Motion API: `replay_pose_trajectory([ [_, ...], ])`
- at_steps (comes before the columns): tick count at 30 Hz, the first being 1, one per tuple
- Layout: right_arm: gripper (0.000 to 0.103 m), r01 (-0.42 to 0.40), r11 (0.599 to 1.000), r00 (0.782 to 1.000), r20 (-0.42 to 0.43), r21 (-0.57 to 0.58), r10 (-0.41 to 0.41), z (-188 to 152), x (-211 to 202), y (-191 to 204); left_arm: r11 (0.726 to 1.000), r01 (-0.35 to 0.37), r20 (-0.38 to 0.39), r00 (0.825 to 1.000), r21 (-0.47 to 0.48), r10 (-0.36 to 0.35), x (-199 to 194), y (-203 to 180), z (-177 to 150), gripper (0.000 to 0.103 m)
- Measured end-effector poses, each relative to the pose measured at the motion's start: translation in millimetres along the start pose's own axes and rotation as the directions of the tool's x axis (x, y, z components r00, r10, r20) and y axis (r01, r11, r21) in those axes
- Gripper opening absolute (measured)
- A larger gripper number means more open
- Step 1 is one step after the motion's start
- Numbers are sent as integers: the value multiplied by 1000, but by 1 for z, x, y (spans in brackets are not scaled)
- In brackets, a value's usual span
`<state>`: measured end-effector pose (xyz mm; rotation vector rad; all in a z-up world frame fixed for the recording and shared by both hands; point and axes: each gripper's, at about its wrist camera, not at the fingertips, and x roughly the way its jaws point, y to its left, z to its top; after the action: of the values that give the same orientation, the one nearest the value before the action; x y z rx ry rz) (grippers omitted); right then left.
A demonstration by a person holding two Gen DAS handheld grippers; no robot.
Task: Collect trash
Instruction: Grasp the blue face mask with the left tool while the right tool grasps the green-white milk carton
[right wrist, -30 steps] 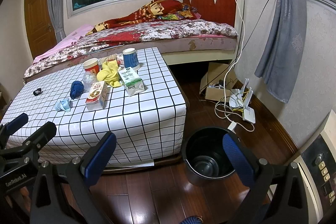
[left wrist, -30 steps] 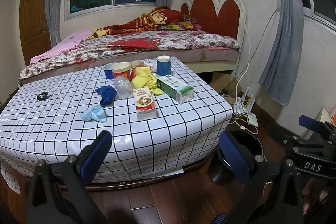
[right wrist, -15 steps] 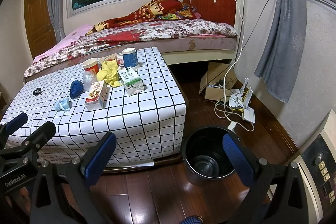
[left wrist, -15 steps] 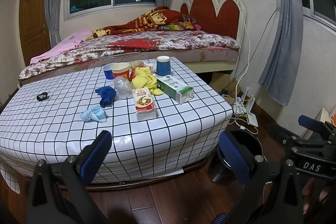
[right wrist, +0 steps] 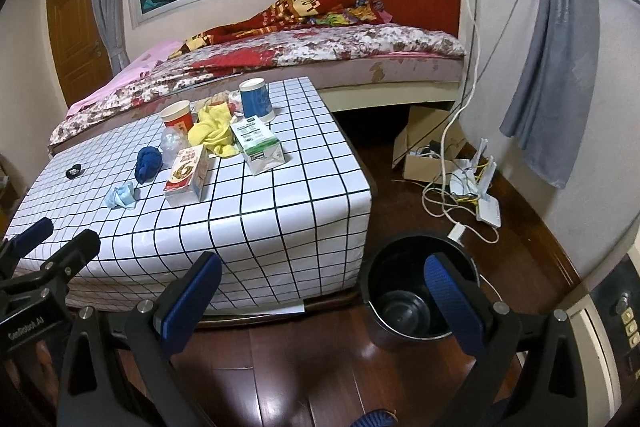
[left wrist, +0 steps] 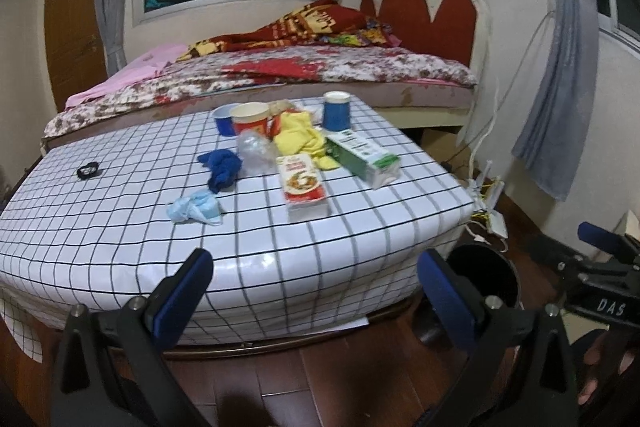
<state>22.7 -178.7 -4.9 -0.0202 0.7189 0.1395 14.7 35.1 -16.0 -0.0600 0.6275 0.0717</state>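
Note:
A low table with a white checked cloth [left wrist: 120, 227] holds trash: a red-and-white box [left wrist: 304, 185], a green-and-white carton [left wrist: 362, 157], a crumpled blue mask [left wrist: 194, 209], a dark blue cloth [left wrist: 222, 167], a yellow cloth [left wrist: 298, 137], a clear crushed plastic piece [left wrist: 254, 151], a red paper cup [left wrist: 250, 117] and a blue cup [left wrist: 337, 111]. A black bin [right wrist: 416, 293] stands on the floor at the table's right corner. My left gripper [left wrist: 316, 291] is open and empty before the table's front edge. My right gripper [right wrist: 324, 299] is open and empty, its right finger over the bin.
A bed [left wrist: 320, 75] runs behind the table. A small black ring-shaped thing [left wrist: 89, 171] lies on the table's left. Cables, a router [right wrist: 480, 187] and a cardboard box [right wrist: 424, 143] lie on the wooden floor at right. A grey curtain [right wrist: 556, 67] hangs at right.
Both grippers have moved slightly forward towards the table and bin. Nothing on the table has moved and both grippers stay open.

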Motion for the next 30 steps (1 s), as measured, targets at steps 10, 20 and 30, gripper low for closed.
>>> replay_pose_trajectory([
  [10,102,-35,989,998,-54,-142,28,34,79,28,990,-134,-84,988,-46,130,63,61,6,102],
  [20,102,-103,985,991,-96,-140,90,81,162,51,969,-201,-145,973,-142,181,129,122,9,101],
  [30,84,-134,977,981,-159,-169,107,99,233,63,969,-176,-191,971,-172,142,177,136,11,81],
])
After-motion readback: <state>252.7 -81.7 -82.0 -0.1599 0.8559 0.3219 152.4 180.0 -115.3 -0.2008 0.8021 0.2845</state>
